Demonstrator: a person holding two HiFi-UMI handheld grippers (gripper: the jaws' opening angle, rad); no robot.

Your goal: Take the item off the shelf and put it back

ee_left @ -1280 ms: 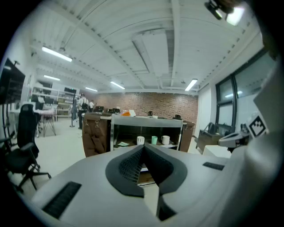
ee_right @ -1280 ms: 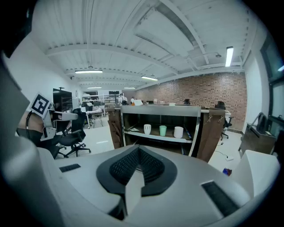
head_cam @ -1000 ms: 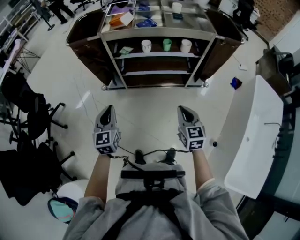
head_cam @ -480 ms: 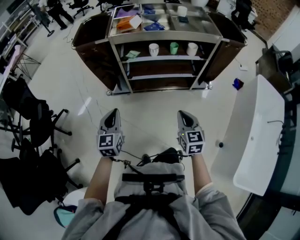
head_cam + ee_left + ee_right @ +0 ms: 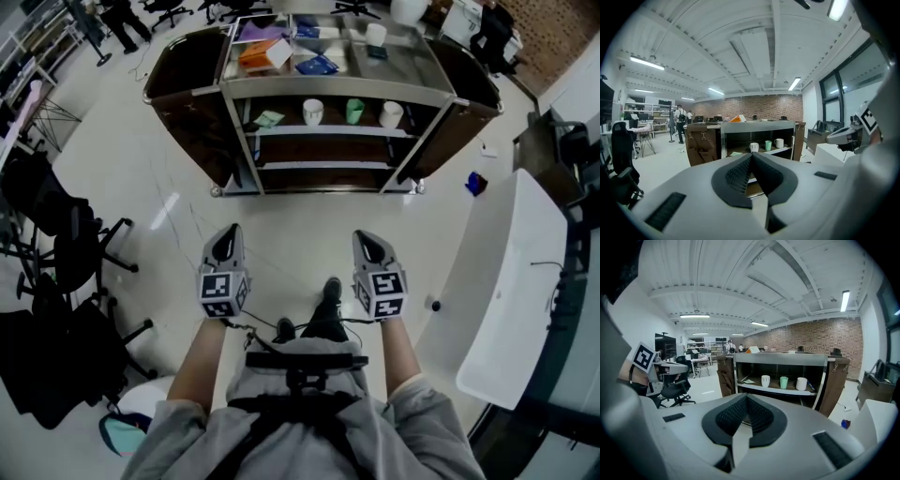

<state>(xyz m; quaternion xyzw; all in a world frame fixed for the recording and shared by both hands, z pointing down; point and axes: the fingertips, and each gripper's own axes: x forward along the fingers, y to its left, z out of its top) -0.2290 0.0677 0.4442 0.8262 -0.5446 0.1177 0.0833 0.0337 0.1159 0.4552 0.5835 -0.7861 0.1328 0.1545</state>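
Note:
A metal shelf cart [image 5: 337, 87] stands a few steps ahead on the floor. On its upper inner shelf a white cup [image 5: 313, 112], a green cup [image 5: 355, 111] and another white cup [image 5: 391, 113] stand in a row. The left gripper view shows the same row, green cup [image 5: 768, 145] in the middle; so does the right gripper view, green cup [image 5: 783, 382]. My left gripper [image 5: 225, 238] and right gripper [image 5: 368, 242] are held side by side at waist height, well short of the cart. Both are shut and hold nothing.
Black office chairs [image 5: 66, 244] stand at the left. A white table [image 5: 506, 281] runs along the right, with a small blue thing [image 5: 475, 184] on the floor beyond it. The cart's top holds an orange box [image 5: 262, 54] and blue packets [image 5: 317, 66].
The cart has come closer and sits lower in the head view. A foot has stepped forward. Both grippers stay shut and level.

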